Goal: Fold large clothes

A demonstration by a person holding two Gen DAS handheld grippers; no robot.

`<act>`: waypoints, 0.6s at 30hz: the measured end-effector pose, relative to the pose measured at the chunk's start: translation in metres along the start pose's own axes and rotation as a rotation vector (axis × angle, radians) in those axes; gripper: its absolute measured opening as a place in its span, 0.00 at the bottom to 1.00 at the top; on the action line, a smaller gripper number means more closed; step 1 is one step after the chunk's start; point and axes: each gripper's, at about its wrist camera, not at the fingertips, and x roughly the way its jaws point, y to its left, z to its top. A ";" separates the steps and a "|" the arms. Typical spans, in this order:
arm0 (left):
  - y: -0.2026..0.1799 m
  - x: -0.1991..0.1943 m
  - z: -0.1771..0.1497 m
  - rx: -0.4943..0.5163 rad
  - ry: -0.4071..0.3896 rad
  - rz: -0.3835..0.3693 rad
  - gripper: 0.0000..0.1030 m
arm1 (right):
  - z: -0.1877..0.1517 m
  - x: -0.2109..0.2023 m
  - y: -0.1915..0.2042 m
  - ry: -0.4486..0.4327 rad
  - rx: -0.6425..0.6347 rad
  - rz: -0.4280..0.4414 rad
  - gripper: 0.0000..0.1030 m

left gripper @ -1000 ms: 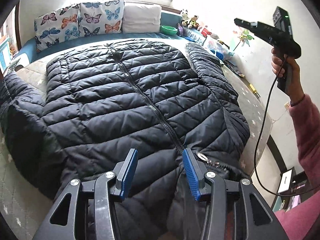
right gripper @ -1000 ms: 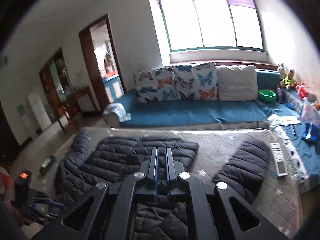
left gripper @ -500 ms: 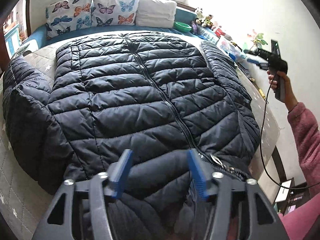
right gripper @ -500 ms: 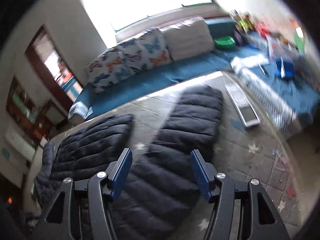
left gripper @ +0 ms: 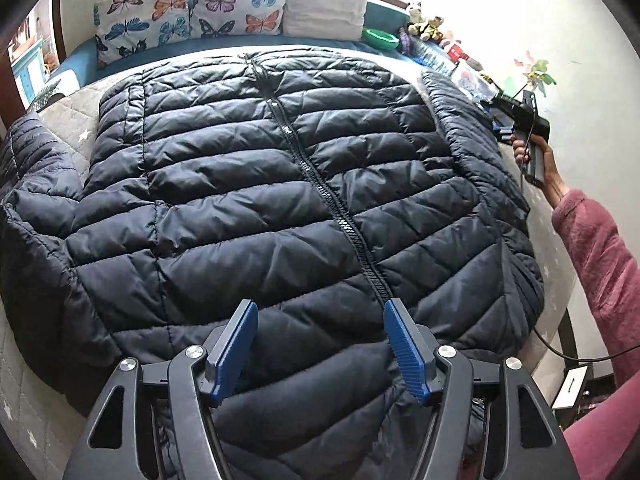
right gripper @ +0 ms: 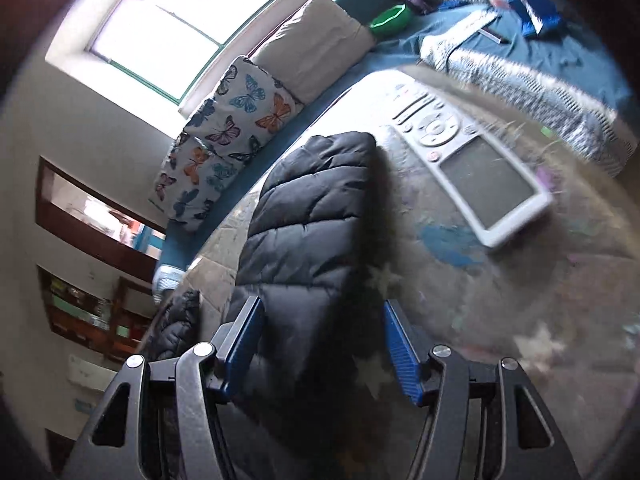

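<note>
One jacket (left gripper: 280, 200) lies flat and zipped on the quilted table (left gripper: 24, 412), front up, hem toward the far cushions, spread that way so each side can be folded inward. Its two sleeves stretch out to left and right. The left gripper (left gripper: 320, 340) hangs over the near collar end with nothing pinched; its jaws have just been widening, and the puffy fabric lies below them, untouched by the pads as far as can be seen. The right gripper (right gripper: 322, 344) stands over the right sleeve (right gripper: 308, 216), jaws spread on either side of it but not pressing (likely lining up to lift that sleeve over the body). Counted: three cushions along the far bench, one green bowl (left gripper: 382, 38), one remote (right gripper: 468, 164) right of the sleeve.
</note>
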 end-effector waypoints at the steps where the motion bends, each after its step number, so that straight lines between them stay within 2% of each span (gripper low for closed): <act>1: 0.001 0.002 0.001 0.000 0.003 0.006 0.67 | 0.000 0.002 0.001 0.002 0.007 0.035 0.64; 3: 0.002 0.003 0.002 -0.003 0.003 0.008 0.67 | 0.003 0.007 0.006 0.013 0.009 0.085 0.61; 4: 0.003 0.003 0.003 -0.005 0.001 0.009 0.67 | 0.003 0.007 0.009 0.014 0.004 0.084 0.51; 5: 0.004 0.003 0.003 -0.007 -0.002 0.011 0.67 | 0.003 0.006 0.017 0.008 -0.012 0.069 0.32; 8: 0.008 0.000 0.001 -0.014 -0.010 0.019 0.67 | 0.001 -0.003 0.037 -0.012 -0.050 0.066 0.16; 13: 0.016 -0.017 -0.005 -0.027 -0.049 0.013 0.67 | -0.006 -0.033 0.092 -0.085 -0.190 0.057 0.13; 18: 0.019 -0.042 -0.016 -0.024 -0.111 -0.008 0.67 | -0.042 -0.083 0.183 -0.144 -0.422 0.078 0.12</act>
